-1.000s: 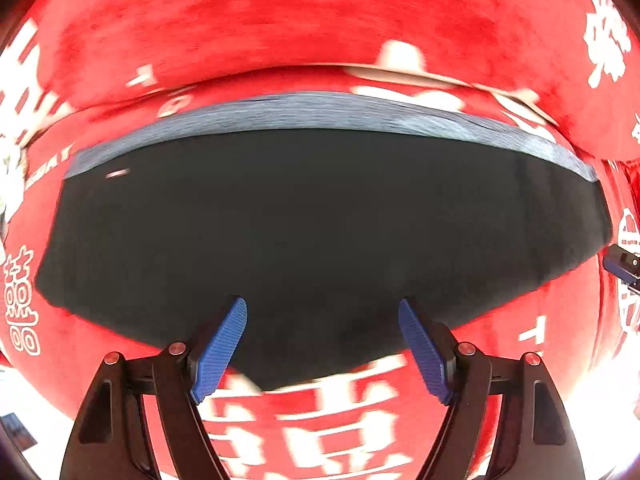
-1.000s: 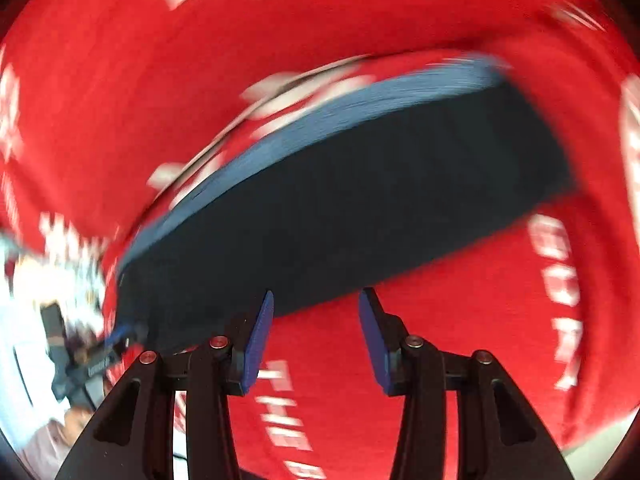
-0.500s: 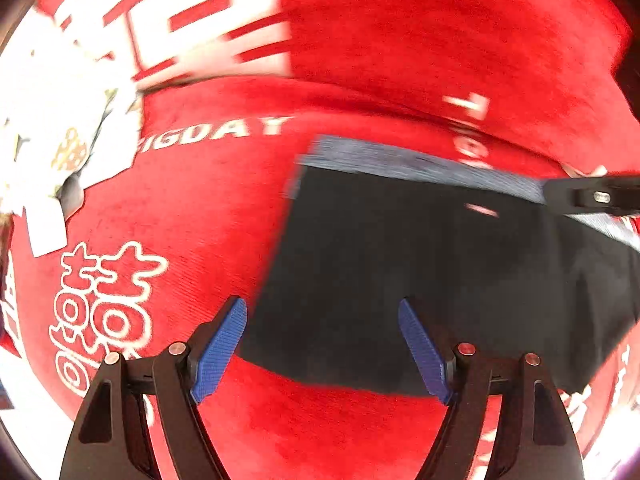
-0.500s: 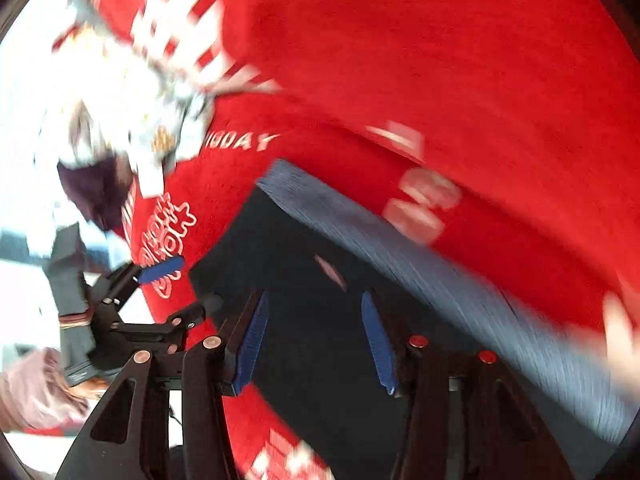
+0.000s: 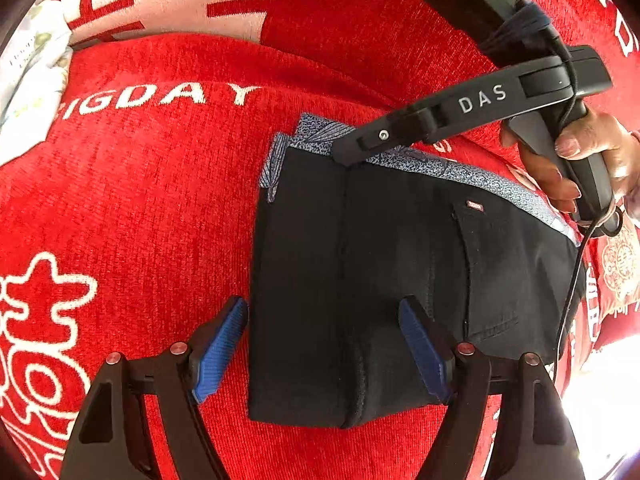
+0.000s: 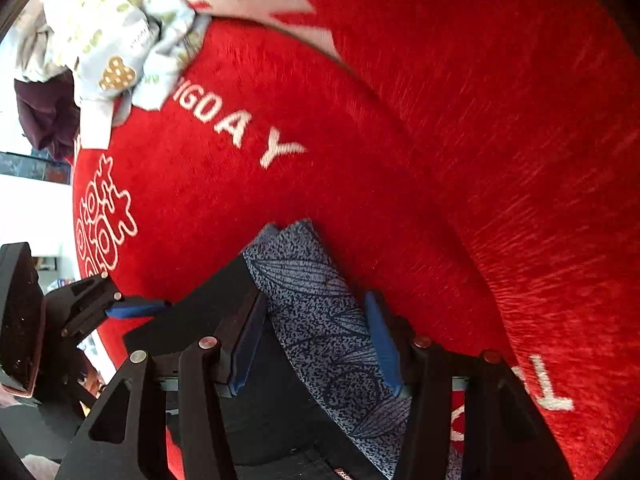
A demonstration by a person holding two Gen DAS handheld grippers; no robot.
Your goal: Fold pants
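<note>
Left gripper (image 5: pixel 324 344) closing, straddling near edge of pants (image 5: pixel 400 264); right gripper (image 6: pixel 316 344) closing over far waistband (image 6: pixel 320 312); neither clamped.

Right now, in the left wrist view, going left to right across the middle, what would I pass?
pale printed cloth → red cover → black pants → hand holding the right gripper

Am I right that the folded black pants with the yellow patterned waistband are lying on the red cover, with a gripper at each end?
Not quite: the waistband is blue-grey with a leaf print, not yellow, as the right wrist view shows. The rest holds: the black pants lie folded on the red cover, the left gripper and right gripper both closing over them.
</note>
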